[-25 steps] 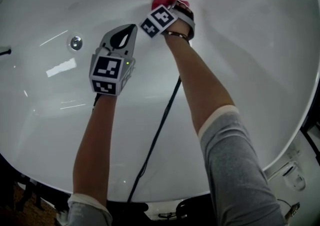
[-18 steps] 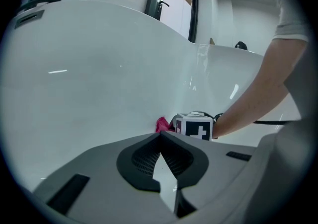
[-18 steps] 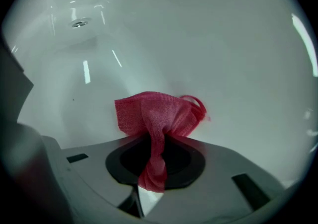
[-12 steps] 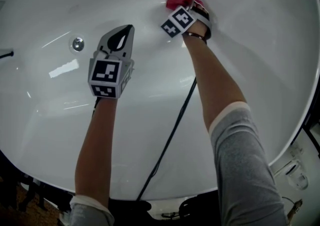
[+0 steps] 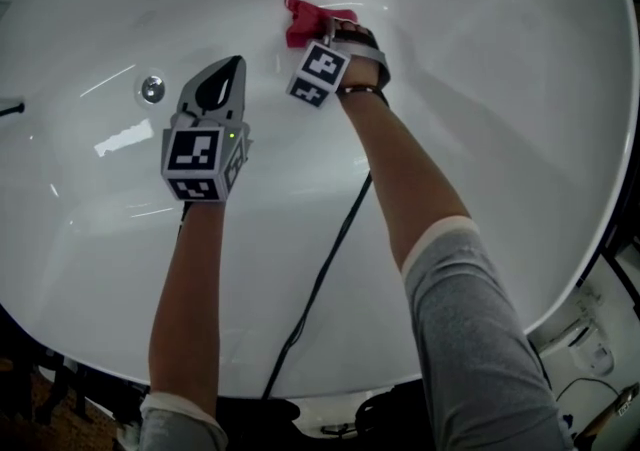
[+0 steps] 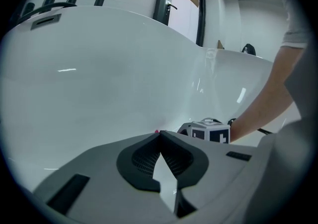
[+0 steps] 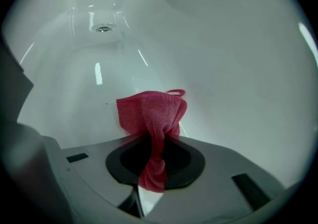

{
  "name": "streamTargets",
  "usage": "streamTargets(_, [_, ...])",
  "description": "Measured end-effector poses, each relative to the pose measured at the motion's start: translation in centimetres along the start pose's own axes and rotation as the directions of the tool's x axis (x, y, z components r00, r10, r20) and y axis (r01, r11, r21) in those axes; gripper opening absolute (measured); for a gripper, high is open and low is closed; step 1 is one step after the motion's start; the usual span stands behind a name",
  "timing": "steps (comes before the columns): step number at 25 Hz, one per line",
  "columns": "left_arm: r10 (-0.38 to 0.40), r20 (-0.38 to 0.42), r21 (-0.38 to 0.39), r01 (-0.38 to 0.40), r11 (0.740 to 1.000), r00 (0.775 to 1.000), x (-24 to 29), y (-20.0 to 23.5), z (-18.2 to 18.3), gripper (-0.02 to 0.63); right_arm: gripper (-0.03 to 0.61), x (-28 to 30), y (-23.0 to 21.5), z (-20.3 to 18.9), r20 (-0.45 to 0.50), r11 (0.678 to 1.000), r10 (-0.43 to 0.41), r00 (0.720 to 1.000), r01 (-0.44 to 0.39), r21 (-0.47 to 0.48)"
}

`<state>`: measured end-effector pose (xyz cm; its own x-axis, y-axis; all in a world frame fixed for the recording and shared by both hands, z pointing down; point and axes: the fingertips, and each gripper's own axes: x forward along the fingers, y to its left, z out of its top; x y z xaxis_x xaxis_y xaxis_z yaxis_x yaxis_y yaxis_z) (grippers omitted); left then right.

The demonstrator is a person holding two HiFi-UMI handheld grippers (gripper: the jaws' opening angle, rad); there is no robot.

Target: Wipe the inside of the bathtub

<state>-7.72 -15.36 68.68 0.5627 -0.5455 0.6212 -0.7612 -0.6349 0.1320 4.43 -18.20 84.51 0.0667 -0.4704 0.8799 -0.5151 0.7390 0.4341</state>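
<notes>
Bathtub (image 5: 520,89): white, person leans in over near rim to reach far wall.
Right gripper (image 5: 318,31): jaws clamped on bunched red cloth (image 5: 302,21), likely so free fold spreads flat on far wall for wiping.
Left gripper (image 5: 234,63): jaws together, empty, hovering left near drain (image 5: 152,89), out of stroke path.
Versus half second ago: cloth and right gripper now further left, slightly nearer; stroke runs leftward.

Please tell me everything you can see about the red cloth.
The cloth is pinkish red, with a fluffy towel-like weave and a small loop at one corner. The right claw is shut on its bunched middle; a twisted tail hangs behind the jaws, the wider part fans out ahead, seemingly against the white bathtub wall.
</notes>
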Motion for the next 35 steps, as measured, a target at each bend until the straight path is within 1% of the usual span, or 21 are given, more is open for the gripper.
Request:
streamTargets(4, [-0.018,0.013,0.006,0.018,1.000,1.000,0.3,-0.9,0.5,-0.006,0.056,0.2,-4.1,-5.2,-0.070,0.987,-0.049,0.996,0.059,0.152])
streamTargets(6, [-0.022,0.016,0.003,0.021,1.000,1.000,0.4,-1.2,0.6,-0.006,0.055,0.0,-4.6,-6.4,-0.085,0.982,-0.050,0.995,0.065,0.178])
streamTargets(8, [-0.025,0.018,-0.001,0.025,1.000,1.000,0.4,-1.6,0.7,-0.006,0.054,-0.5,-3.6,-6.9,-0.101,0.987,-0.036,0.994,0.052,0.151])
streamTargets(11, [-0.035,0.019,0.002,0.035,0.999,0.999,0.5,-2.1,1.0,-0.006,0.054,-2.4,0.5,-8.2,-0.129,0.996,0.007,0.992,0.004,0.087])
streamTargets(15, [-0.042,0.029,-0.005,0.043,0.999,0.999,0.7,-3.0,1.4,-0.006,0.054,-6.8,8.5,-12.3,-0.179,0.995,0.097,0.979,-0.092,0.037])
streamTargets(19, [-0.056,0.035,-0.005,0.056,0.998,0.998,0.9,-4.2,2.0,-0.006,0.054,-10.1,14.5,-16.0,-0.202,0.990,0.143,0.969,-0.138,0.037])
streamTargets(22, [-0.058,0.048,-0.006,0.058,0.998,0.997,1.0,-4.5,2.2,-0.006,0.054,-11.2,16.6,-17.3,-0.221,0.986,0.166,0.961,-0.160,0.048])
streamTargets(25, [-0.059,0.044,-0.008,0.060,0.998,0.997,1.0,-4.7,2.0,-0.006,0.052,-11.2,16.7,-17.2,-0.216,0.986,0.165,0.962,-0.153,0.068])
streamTargets(28, [-0.059,0.044,-0.012,0.059,0.998,0.997,1.0,-4.5,1.6,-0.006,0.052,-10.5,15.5,-16.8,-0.206,0.989,0.135,0.969,-0.118,0.092])
streamTargets(31, [-0.058,0.049,-0.011,0.059,0.998,0.997,1.1,-4.1,1.3,-0.006,0.052,-9.0,12.9,-15.3,-0.205,0.992,0.104,0.973,-0.085,0.098])
streamTargets(35, [-0.062,0.021,-0.017,0.063,0.998,0.998,1.4,-4.4,0.3,-0.006,0.052,-6.5,8.6,-13.2,-0.234,0.991,0.076,0.969,-0.047,0.128])
